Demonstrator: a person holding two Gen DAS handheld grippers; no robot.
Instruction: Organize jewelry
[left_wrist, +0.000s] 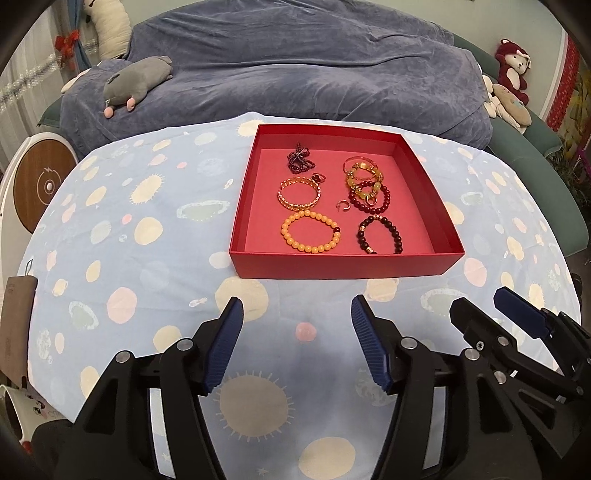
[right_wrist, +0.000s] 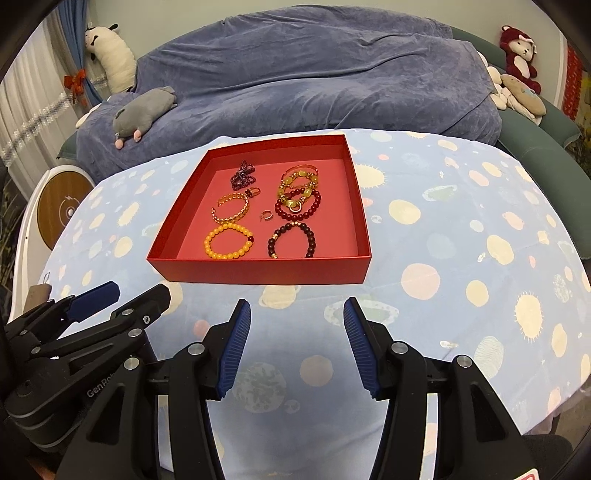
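A red box (left_wrist: 343, 266) (right_wrist: 258, 271) sits on the table and holds several pieces of jewelry. Inside lie an orange bead bracelet (left_wrist: 310, 232) (right_wrist: 228, 241), a dark bead bracelet (left_wrist: 380, 235) (right_wrist: 291, 240), a gold chain bangle (left_wrist: 298, 193) (right_wrist: 230, 208), a dark red bead bunch (left_wrist: 300, 158) (right_wrist: 243, 173), a pile of yellow and red bracelets (left_wrist: 365, 184) (right_wrist: 298, 190) and a small ring (left_wrist: 342, 206) (right_wrist: 266, 215). My left gripper (left_wrist: 297, 314) is open and empty, just in front of the box. My right gripper (right_wrist: 296, 315) is open and empty, beside the left one.
The table wears a light blue cloth with planet prints (left_wrist: 147, 229) (right_wrist: 461, 229). Behind it is a sofa under a dark blue cover (left_wrist: 295, 74) with a grey plush toy (left_wrist: 136, 81). A round white and wood device (left_wrist: 42, 184) stands at the left.
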